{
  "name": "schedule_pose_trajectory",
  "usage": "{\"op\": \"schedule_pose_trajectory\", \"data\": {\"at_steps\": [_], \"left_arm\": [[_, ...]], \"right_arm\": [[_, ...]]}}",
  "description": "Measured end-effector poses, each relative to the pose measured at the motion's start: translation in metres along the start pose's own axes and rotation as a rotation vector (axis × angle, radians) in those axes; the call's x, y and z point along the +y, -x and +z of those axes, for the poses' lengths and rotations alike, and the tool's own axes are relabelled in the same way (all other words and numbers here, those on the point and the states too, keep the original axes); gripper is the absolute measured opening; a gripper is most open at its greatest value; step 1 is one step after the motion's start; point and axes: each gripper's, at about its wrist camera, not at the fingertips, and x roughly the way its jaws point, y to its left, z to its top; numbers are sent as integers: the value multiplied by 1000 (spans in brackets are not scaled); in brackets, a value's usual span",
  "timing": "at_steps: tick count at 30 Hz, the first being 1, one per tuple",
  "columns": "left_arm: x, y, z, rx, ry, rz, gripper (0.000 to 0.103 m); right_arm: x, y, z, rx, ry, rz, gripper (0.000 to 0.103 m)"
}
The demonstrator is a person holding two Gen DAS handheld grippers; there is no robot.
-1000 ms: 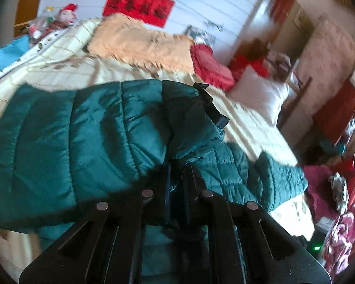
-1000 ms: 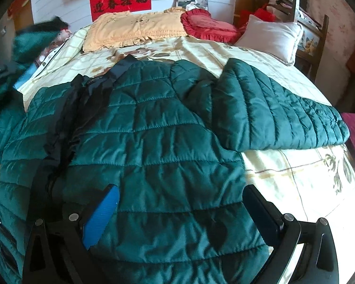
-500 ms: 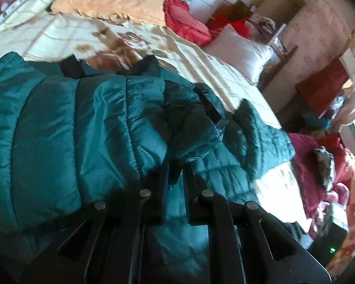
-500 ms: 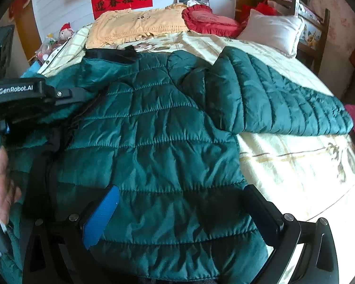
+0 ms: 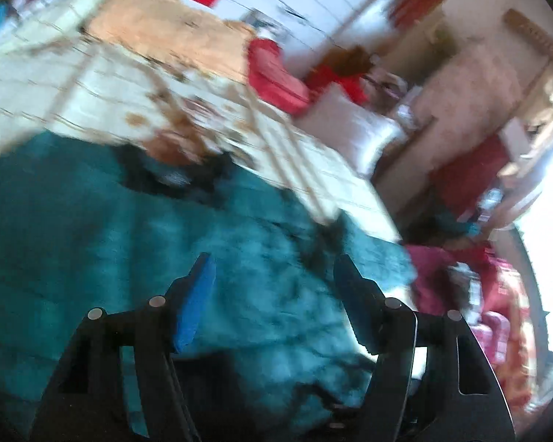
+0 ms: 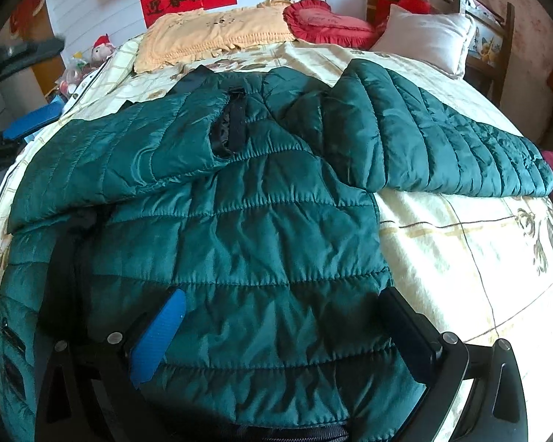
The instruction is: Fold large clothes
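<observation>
Across the middle of both frames, the green quilted jacket [image 6: 239, 228] lies on the cream floral bedspread [image 6: 479, 258], one sleeve [image 6: 121, 154] folded across it, beneath the wide-open right gripper [image 6: 280, 331] and the left gripper [image 5: 272, 291], whose jaws are opening, pinching nothing.

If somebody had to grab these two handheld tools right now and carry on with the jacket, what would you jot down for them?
Left gripper: jaws opening, nothing clamped, above the green jacket.
Right gripper: jaws wide apart, empty, hovering over the jacket's lower body.
Jacket: lies on the bed. One sleeve is folded across the chest. The other sleeve is spread out sideways on the bedspread.
Done: first sleeve in.
Left: probably fold the second sleeve in, then fold the body up.
</observation>
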Motion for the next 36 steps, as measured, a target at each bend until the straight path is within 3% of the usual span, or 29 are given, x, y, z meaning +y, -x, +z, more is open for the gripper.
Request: {"op": "schedule_pose_trajectory", "data": {"at_steps": [6,11,14,17,21,27,29,31,34,36], "left_arm": [[54,20,-1,-37,1,331,67],[107,13,-22,3,36,528,67],[118,0,-32,46,-4,585,67],[115,5,-32,36,-37,572,67],[127,39,-25,-25,64,486,67],[156,89,-20,-88,132,547,67],[166,96,-20,-93,149,565,67],[174,101,-22,-96,172,571,67],[181,104,-26,-101,210,564,67],[182,101,-27,-101,227,552,67]], "right_arm": [[3,-1,2,7,10,-3,103],[4,3,13,-11,-10,30,103],[8,7,26,-32,-32,76,103],[18,8,42,-48,-47,113,103],[27,-7,70,-53,-84,171,103],[31,-58,103,23,-169,251,103],[34,-69,107,29,-174,250,94],[39,-73,108,26,-166,284,59],[46,-73,107,0,-148,315,32],[54,-68,108,-32,-103,289,24]]}}
